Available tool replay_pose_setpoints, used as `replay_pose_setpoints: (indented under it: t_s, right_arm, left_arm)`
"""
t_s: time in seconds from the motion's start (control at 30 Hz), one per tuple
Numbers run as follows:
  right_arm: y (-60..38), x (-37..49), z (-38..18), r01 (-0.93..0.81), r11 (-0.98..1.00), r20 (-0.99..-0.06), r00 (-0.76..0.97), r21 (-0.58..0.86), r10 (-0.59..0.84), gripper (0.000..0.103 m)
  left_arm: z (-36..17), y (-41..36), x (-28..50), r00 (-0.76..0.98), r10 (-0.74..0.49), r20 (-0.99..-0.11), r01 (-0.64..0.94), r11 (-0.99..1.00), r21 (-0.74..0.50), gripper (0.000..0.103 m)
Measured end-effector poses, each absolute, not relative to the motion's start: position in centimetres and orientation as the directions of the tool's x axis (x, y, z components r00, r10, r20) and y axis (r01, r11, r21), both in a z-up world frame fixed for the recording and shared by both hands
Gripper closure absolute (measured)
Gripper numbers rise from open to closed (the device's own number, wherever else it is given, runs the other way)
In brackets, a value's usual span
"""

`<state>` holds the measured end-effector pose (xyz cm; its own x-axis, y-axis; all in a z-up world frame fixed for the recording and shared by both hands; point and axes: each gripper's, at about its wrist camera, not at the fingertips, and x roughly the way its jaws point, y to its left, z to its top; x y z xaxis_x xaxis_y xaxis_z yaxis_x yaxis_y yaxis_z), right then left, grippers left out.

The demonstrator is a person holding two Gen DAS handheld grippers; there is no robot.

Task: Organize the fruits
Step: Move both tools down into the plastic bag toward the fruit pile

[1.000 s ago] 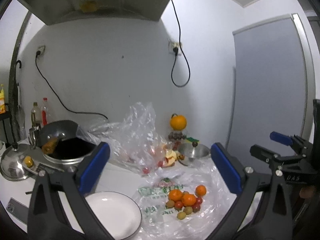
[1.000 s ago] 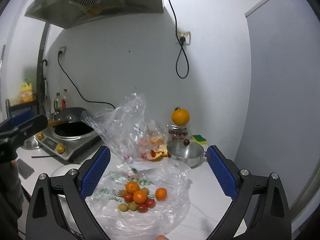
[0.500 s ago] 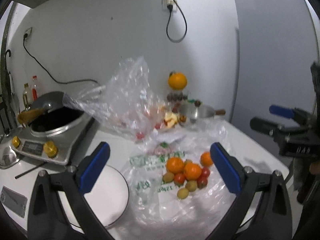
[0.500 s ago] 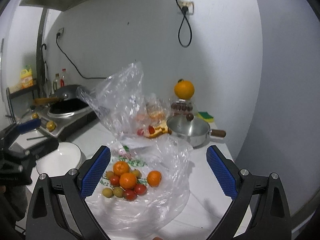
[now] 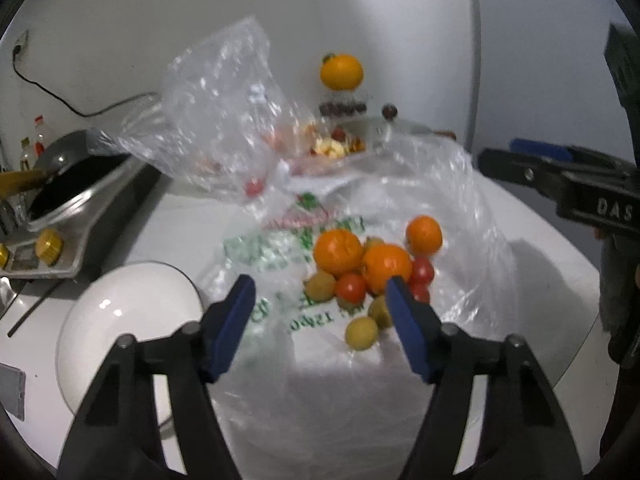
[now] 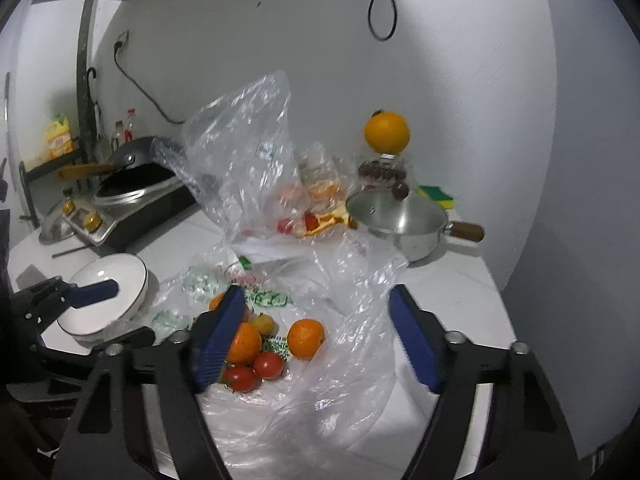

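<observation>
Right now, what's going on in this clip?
A person holds a blue-padded gripper in each hand over a kitchen counter. The left gripper and right gripper are both closing while aimed at a small pile of oranges, red tomatoes and yellow-green fruits lying on a crumpled clear plastic bag. Neither grips any fruit yet. An empty round white plate sits beside the bag.

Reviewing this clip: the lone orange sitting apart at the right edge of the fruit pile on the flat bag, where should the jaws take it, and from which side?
Probably across the lone orange's widest middle, coming down from above on the right gripper's side. It is round, and its right flank is clear of the tomatoes; only crinkled plastic bag stands there.
</observation>
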<state>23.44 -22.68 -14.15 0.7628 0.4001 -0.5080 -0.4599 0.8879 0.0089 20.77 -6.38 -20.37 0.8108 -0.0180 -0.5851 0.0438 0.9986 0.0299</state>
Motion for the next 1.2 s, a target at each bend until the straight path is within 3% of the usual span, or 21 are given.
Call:
replay_pose_setpoints:
  t_s: [0.23,0.6,0.93,1.0,1.07,1.2]
  right_arm:
    - [-22.3,25.7,-16.0,-0.499,0.864,-0.534,0.714,0.066,0.452,0.039]
    - [-21.8,28.4,-18.8,-0.506,0.855,-0.601,0.649,0.117,0.466,0.044]
    - [-20.7,30.1,-21.0,-0.505,0.852,-0.663,0.591,0.139,0.459,0.045]
    - [-20.4,30.1,-21.3,-0.511,0.849,-0.674,0.581,0.135,0.457,0.049]
    - [-20.2,30.0,-21.4,-0.518,0.845,-0.674,0.578,0.133,0.460,0.061]
    - [-20.1,29.6,-21.2,-0.528,0.842,-0.670,0.586,0.110,0.455,0.065]
  left_arm:
    - [-22.5,-8.0,22.3,0.756,-0.031,-0.654,0.078,0.996,0.042,0.053]
    - [-25.0,-8.6,22.8,0.686,-0.044,-0.726,0.101,0.994,0.035,0.065]
    - [-25.2,-8.6,23.2,0.680,-0.069,-0.730,0.130,0.991,0.028,0.078]
    - [-25.2,-8.5,23.2,0.679,-0.075,-0.730,0.132,0.991,0.021,0.078]
    - [-25.1,-8.5,23.2,0.681,-0.079,-0.728,0.134,0.991,0.017,0.078]
    - [-25.0,-8.4,23.0,0.687,-0.089,-0.721,0.135,0.991,0.006,0.078]
